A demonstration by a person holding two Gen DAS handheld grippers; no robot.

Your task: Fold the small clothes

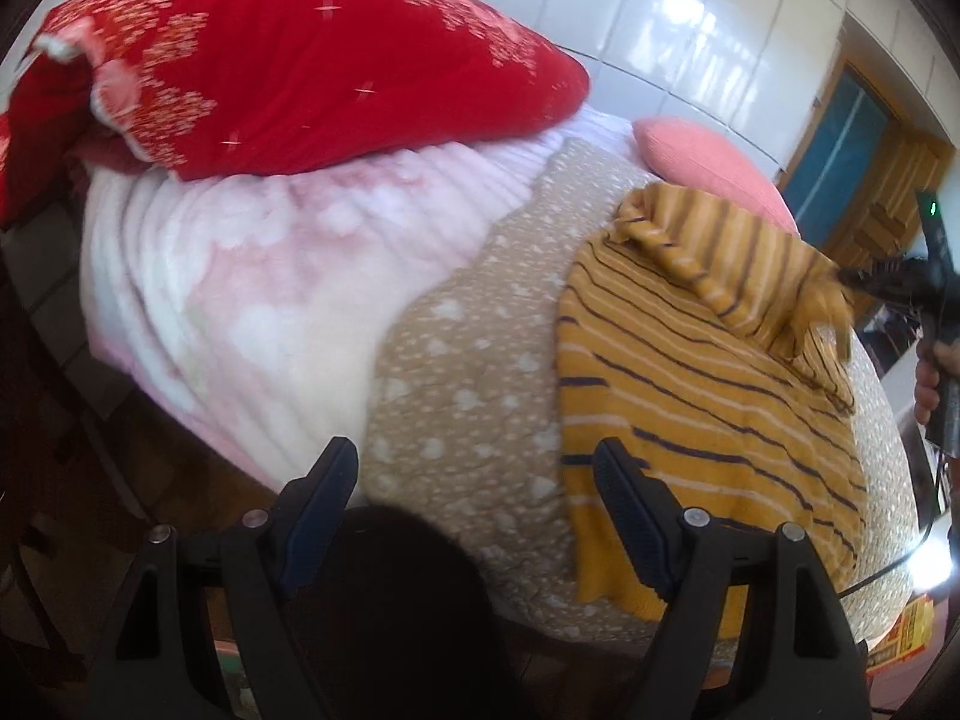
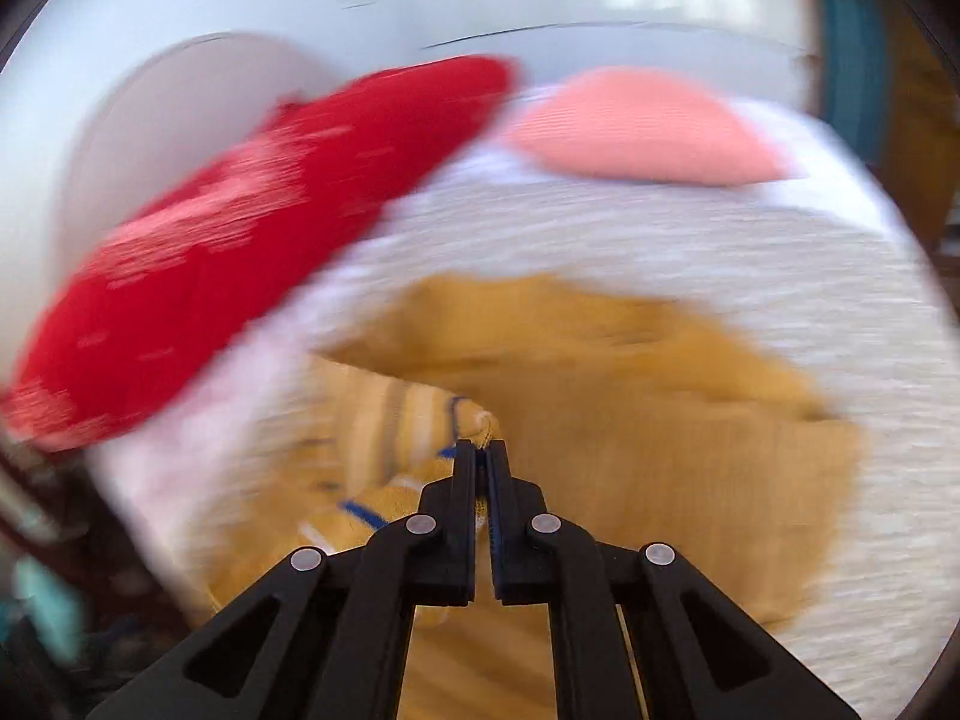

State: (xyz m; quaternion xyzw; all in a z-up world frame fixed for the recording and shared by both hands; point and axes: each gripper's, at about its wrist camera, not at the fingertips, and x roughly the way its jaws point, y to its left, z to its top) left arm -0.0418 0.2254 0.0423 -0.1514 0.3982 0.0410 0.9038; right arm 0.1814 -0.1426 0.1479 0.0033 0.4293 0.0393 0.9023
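From the left wrist view, the striped yellow garment [image 1: 690, 396] is being shown spread over the tan spotted bedcover [image 1: 468, 360], at the near right part of the bed. One upper corner is being lifted and carried over the body of the cloth by the right gripper [image 1: 852, 282], seen at the far right edge with the fabric pinched at its tip. The left gripper [image 1: 474, 468] is being held low at the near edge, its fingers [image 1: 330, 480] set wide apart with nothing between them; the right-hand finger is hanging over the garment's near hem, though contact cannot be judged. A red pillow [image 1: 312, 54] and a pink blanket [image 1: 252, 276] are being left alone further back.

From the right wrist view, heavily blurred by motion, the right gripper [image 2: 480, 456] is being shown with its fingers pressed together on a bunched fold of the striped yellow garment [image 2: 660, 420], which is lying below on the bed. A salmon cushion [image 2: 642, 126] is lying beyond.

The first fold is judged to be under way only: most of the cloth is lying flat and unfolded, so nearly all of the folding is being left to do.
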